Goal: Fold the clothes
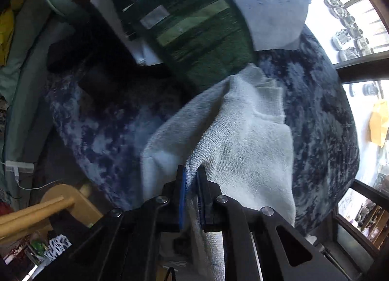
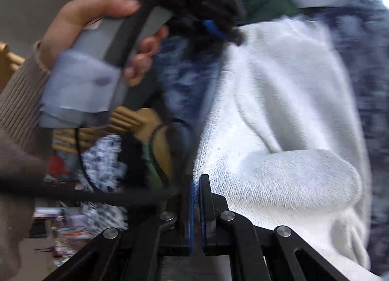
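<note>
A white knit sweater (image 1: 243, 135) lies bunched on a blue mottled fleece blanket (image 1: 97, 135). My left gripper (image 1: 192, 171) points down and is shut on the sweater's near edge, with cloth pinched between its blue pads. In the right wrist view the sweater (image 2: 279, 111) fills the right half. My right gripper (image 2: 197, 180) is shut, and the sweater's lower edge runs into its tips. A hand (image 2: 80, 18) holds the left gripper (image 2: 218, 29) at the top, clamped on the sweater's upper corner. This view is motion-blurred.
A green striped knit piece (image 1: 206, 38) and a pale blue folded cloth (image 1: 267, 1) lie at the blanket's far end. A wooden chair (image 1: 60, 203) stands at the lower left. Glass jars (image 1: 347, 26) line the window on the right.
</note>
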Available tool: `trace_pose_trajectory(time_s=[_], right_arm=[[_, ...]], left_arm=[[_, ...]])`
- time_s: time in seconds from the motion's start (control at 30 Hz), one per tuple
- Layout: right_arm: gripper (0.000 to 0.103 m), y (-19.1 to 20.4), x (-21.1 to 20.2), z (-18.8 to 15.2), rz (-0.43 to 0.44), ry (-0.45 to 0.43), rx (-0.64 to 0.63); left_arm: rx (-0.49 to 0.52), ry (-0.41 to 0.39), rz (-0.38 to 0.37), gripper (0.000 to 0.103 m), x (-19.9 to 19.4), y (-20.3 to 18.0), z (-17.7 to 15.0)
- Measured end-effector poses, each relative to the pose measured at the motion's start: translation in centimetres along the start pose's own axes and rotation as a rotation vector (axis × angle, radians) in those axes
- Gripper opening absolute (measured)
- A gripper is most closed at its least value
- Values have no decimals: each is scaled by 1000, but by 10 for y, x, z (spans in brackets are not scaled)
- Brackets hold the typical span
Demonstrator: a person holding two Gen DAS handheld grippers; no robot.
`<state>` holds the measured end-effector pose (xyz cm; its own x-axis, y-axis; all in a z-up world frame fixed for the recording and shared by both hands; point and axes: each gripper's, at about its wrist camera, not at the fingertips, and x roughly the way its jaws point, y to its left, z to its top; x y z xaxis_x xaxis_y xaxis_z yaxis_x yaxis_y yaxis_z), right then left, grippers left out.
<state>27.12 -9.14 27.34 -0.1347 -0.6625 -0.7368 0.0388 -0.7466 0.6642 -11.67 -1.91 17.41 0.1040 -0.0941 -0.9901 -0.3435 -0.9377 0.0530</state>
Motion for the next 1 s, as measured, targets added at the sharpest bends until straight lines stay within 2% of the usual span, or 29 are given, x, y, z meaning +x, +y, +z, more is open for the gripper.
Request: trace_pose_trajectory(time_s=[0.07, 0.17, 0.23, 0.33, 0.43, 0.53, 0.57, 0.6, 0.63, 0.7, 0.77, 0.8, 0.87, 0.93, 1.0], right_arm=[[3, 3, 35, 4, 28, 5, 22], [3, -8, 89, 4, 1, 55, 55], [3, -17, 120, -1, -61, 85, 54], [4, -22, 151, -11, -164, 139, -30], [13, -23, 156, -16, -212, 172, -69], [35, -17, 142, -24, -220, 154, -97], [43, -13, 136, -26, -217, 144, -106], [46, -9, 129, -29, -215, 133, -117], [46, -5, 119, -33, -217, 122, -134], [46, 5, 101, -41, -222, 98, -174], [46, 14, 82, -53, -260, 86, -255], [48, 12, 73, -61, -288, 89, -295], [49, 9, 53, -80, -350, 98, -374], [51, -3, 39, -99, -412, 116, -427], [51, -29, 28, -121, -482, 151, -456]], left_arm=[[15, 11, 32, 9, 21, 17, 4], [51, 16, 94, 9, 60, 16, 9], [63, 12, 130, 9, 83, 10, 10], [71, 16, 173, 12, 107, 7, 7], [72, -5, 196, 21, 111, 10, 4], [52, 6, 178, 26, 109, 19, 6], [27, 5, 155, 29, 102, 25, 5], [2, 5, 132, 29, 95, 31, 4], [-22, 4, 109, 30, 88, 37, 3], [-72, 2, 62, 38, 74, 48, 1], [-135, -19, -17, 57, 52, 61, -12], [-150, -24, -46, 62, 44, 64, -23], [-176, -31, -109, 81, 30, 70, -46], [-186, -22, -172, 85, 26, 63, -77], [-195, -5, -197, 85, 30, 48, -107]])
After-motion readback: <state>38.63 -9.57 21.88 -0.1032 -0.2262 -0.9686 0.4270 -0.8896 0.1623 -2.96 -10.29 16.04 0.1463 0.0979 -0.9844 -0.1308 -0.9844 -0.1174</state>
